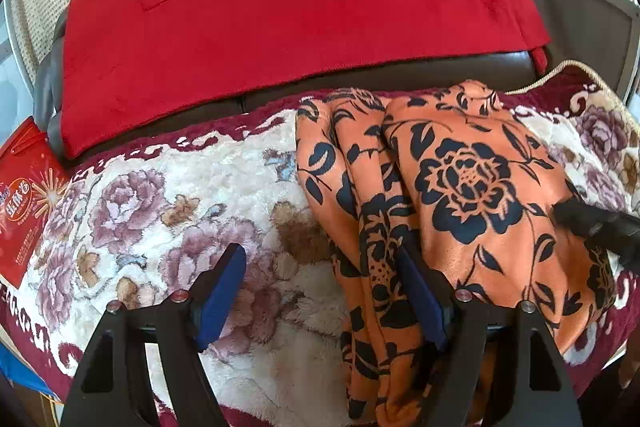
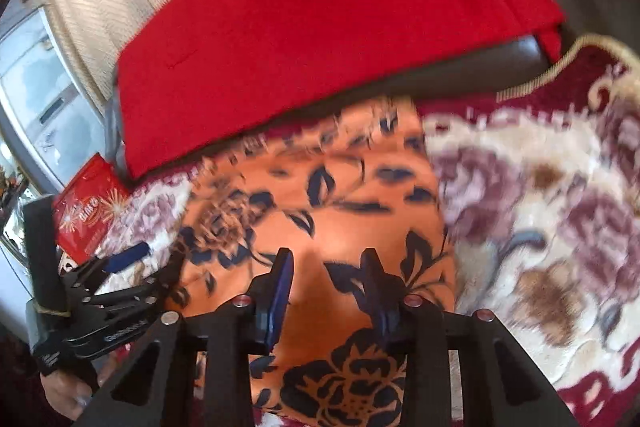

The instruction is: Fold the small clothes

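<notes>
Both spread, the left gripper (image 1: 322, 291) and right gripper (image 2: 326, 283) hover over the orange floral garment (image 1: 452, 187), apparently readying a fold toward twelve o'clock.

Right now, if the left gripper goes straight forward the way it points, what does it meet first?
Probably the floral blanket, which fills the gap between the open left gripper fingers. The orange floral garment lies by its right finger. Further on comes the red cloth. Depth is unclear.

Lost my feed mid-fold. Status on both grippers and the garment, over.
Left gripper open, empty, at the orange floral garment's left edge. Right gripper open, low over it. Garment bunched on the floral blanket. Nothing in the way.
</notes>
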A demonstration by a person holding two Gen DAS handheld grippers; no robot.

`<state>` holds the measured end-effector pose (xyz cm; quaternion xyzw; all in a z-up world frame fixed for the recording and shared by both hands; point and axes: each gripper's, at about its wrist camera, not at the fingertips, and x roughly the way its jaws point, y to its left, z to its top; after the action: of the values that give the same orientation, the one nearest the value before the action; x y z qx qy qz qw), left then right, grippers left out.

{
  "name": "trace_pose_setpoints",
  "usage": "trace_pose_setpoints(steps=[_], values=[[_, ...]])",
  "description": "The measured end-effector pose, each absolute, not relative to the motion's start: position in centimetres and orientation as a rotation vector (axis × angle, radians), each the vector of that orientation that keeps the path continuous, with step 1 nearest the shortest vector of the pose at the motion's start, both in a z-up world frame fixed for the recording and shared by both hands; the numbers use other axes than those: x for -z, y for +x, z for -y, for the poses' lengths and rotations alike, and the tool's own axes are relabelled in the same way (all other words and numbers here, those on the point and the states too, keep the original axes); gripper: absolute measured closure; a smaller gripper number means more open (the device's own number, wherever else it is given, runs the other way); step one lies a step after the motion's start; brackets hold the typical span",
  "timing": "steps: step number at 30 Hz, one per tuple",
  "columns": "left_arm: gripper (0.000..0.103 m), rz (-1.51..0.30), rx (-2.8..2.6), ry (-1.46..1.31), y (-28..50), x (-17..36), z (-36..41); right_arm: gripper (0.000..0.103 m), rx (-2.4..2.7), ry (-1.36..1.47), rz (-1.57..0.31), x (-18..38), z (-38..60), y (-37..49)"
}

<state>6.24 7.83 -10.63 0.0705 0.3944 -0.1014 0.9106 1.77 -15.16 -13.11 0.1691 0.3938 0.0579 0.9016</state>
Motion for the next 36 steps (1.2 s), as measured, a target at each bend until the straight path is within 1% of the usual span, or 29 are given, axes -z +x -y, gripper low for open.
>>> trace_pose_setpoints(steps=[1, 2, 3, 5, 8, 12, 13, 14, 15, 16, 19, 20, 21, 25, 29, 36], values=[[0.02, -0.812, 0.204, 0.151, 6.3, 10.8, -7.8, 0.064, -0.111, 0.352, -0.86, 14.1, 15.0, 2.2], [0.016, -0.807, 0.19, 0.161, 6.3, 10.9, -7.8, 0.064, -0.105, 0.344, -0.86, 14.5, 14.8, 2.4], [0.014, -0.803, 0.182, 0.165, 6.4, 10.9, -7.9, 0.064, -0.103, 0.325, -0.85, 14.4, 14.5, 2.4], [0.014, -0.808, 0.18, 0.154, 6.3, 10.6, -8.2, 0.064, -0.102, 0.3, -0.847, 13.8, 14.1, 2.2], [0.014, -0.8, 0.138, 0.135, 5.5, 9.6, -8.6, 0.064, -0.108, 0.34, -0.833, 12.9, 14.4, 1.2], [0.014, -0.699, 0.073, 0.148, 1.7, 6.9, -9.1, 0.064, -0.095, 0.376, -0.758, 10.7, 15.3, -2.0], [0.014, -0.675, 0.065, 0.148, 0.7, 6.1, -9.2, 0.062, -0.09, 0.368, -0.739, 9.9, 15.4, -3.0], [0.014, -0.644, 0.066, 0.147, -0.6, 5.0, -9.3, 0.056, -0.083, 0.356, -0.719, 9.1, 15.3, -3.9], [0.014, -0.621, 0.068, 0.149, -1.6, 3.9, -9.3, 0.042, -0.072, 0.349, -0.694, 8.1, 15.2, -5.1], [0.014, -0.598, 0.068, 0.153, -2.4, 2.9, -9.4, 0.04, -0.069, 0.346, -0.672, 7.4, 15.3, -6.0], [0.011, -0.502, 0.049, 0.162, -5.8, -0.8, -9.4, 0.04, -0.072, 0.316, -0.619, 4.7, 14.9, -8.8], [0.006, -0.47, 0.046, 0.156, -7.1, -2.1, -9.5, 0.04, -0.072, 0.305, -0.601, 3.7, 14.6, -9.8], [0.003, -0.447, 0.046, 0.148, -8.1, -3.1, -9.5, 0.04, -0.076, 0.295, -0.583, 2.9, 14.5, -10.6], [0.002, -0.358, 0.034, 0.128, -12.5, -7.1, -9.9, 0.04, -0.086, 0.228, -0.52, -0.8, 13.0, -14.8], [0.002, -0.34, 0.042, 0.118, -15.8, -9.9, -10.4, 0.04, -0.082, 0.165, -0.496, -3.1, 11.5, -18.3], [0.0, -0.272, -0.01, 0.101, -20.5, -13.3, -11.5, 0.04, -0.091, 0.156, -0.458, -6.1, 10.4, -23.9]])
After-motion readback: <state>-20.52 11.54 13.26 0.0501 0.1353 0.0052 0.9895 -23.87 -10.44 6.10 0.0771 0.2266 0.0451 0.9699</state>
